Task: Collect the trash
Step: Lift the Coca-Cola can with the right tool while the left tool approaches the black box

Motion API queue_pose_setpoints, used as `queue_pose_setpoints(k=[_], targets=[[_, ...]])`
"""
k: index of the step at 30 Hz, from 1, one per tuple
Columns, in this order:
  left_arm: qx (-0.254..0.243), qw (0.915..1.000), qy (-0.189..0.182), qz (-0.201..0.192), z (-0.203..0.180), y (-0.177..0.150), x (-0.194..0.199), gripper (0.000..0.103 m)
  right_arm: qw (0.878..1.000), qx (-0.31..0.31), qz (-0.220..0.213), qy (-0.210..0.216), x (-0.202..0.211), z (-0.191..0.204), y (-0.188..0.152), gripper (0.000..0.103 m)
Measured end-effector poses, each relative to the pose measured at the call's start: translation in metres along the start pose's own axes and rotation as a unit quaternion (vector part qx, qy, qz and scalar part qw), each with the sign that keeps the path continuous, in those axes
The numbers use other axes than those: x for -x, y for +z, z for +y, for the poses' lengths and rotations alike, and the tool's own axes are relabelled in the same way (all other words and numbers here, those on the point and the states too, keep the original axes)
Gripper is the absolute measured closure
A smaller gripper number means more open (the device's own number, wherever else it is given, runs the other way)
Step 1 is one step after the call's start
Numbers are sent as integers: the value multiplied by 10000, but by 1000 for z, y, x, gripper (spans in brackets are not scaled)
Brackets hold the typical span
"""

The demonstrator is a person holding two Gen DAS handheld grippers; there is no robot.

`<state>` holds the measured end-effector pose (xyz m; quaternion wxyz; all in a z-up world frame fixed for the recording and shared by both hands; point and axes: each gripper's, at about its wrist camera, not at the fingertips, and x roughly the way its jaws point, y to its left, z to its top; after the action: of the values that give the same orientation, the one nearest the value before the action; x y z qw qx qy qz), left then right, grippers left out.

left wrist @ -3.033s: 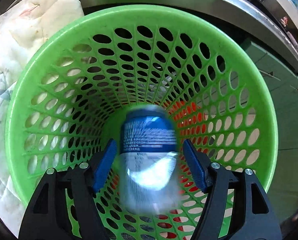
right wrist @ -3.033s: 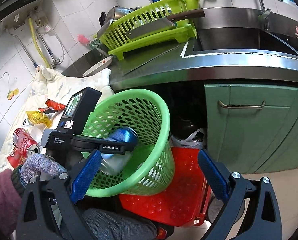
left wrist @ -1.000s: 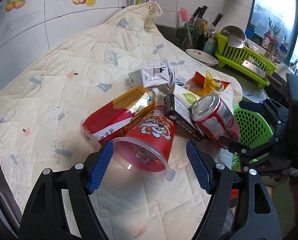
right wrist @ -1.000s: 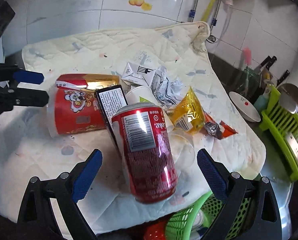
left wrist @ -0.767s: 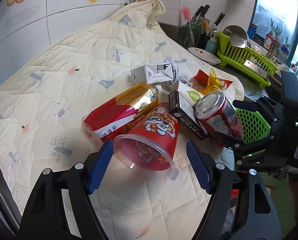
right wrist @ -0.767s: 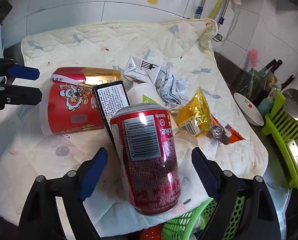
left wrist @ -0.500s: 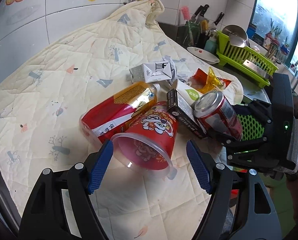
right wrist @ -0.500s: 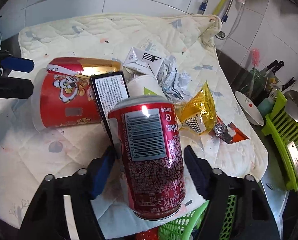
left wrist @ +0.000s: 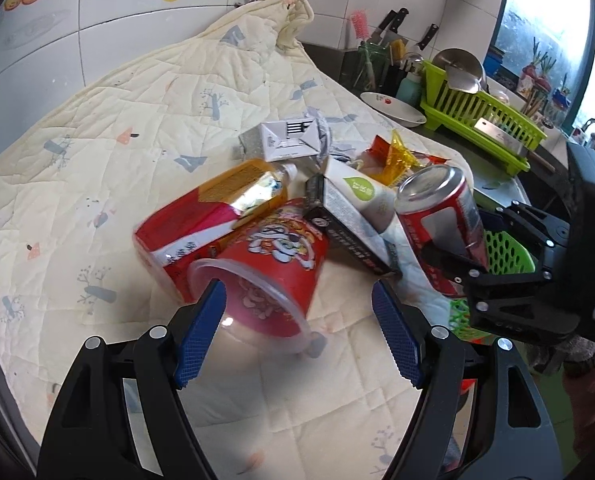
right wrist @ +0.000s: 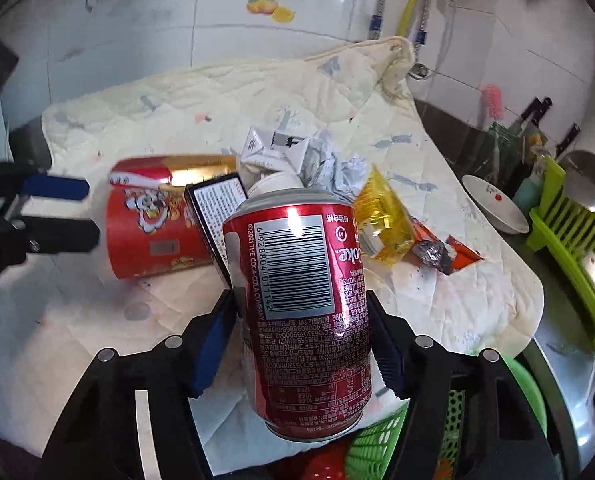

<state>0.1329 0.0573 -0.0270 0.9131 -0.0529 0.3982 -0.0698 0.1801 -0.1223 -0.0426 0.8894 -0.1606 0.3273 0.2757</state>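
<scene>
Now the right tool [right wrist: 299,344], just closed, grips the light, thin-walled, slippery red can [right wrist: 301,304] at mid-body; left tool [left wrist: 297,330] gapes empty.

Bright daylight from window [left wrist: 545,40], glare on can [right wrist: 297,216], fisheye-warped edges.

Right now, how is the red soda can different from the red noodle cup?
The red soda can is metal, narrow and closed; the red noodle cup is plastic, wider and open-mouthed. The can sits clamped in the right gripper, which has just been closing; the cup lies tipped on the quilt before the open left gripper. Both are red trash.
</scene>
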Motion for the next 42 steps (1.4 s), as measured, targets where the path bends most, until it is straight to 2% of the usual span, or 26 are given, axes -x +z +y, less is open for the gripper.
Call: queue_pose_setpoints(k=[8,13,19,24,28,32,36,42], targets=[[59,9998,-209,-17,-33,-1,-9,30,9988,-391,-295,-94,40,-17,-15,42],[2,10000,-23,-71,-50,-3,-14,31,9973,-629,-364,-75,52,-31,-28,41],[192,9998,40,41,-39,-4,-15,34,9961,-788,-388,-49,56,-38,-39,41],[139,9997,176,59,-29,-6,-6,34,9953,-858,-458,-9,60,-40,-40,41],[168,9995,267,-87,-19,2,9,34,9949,-876,-503,-2,63,-40,-41,41],[280,9996,73,-14,-16,20,9,33,9942,-920,-552,-14,66,-41,-42,41],[235,9997,-52,20,-37,27,2,34,9931,-1010,-594,-67,71,-45,-44,41],[459,9989,-103,47,-72,30,-14,34,9914,-1140,-624,-149,80,-57,-55,41]])
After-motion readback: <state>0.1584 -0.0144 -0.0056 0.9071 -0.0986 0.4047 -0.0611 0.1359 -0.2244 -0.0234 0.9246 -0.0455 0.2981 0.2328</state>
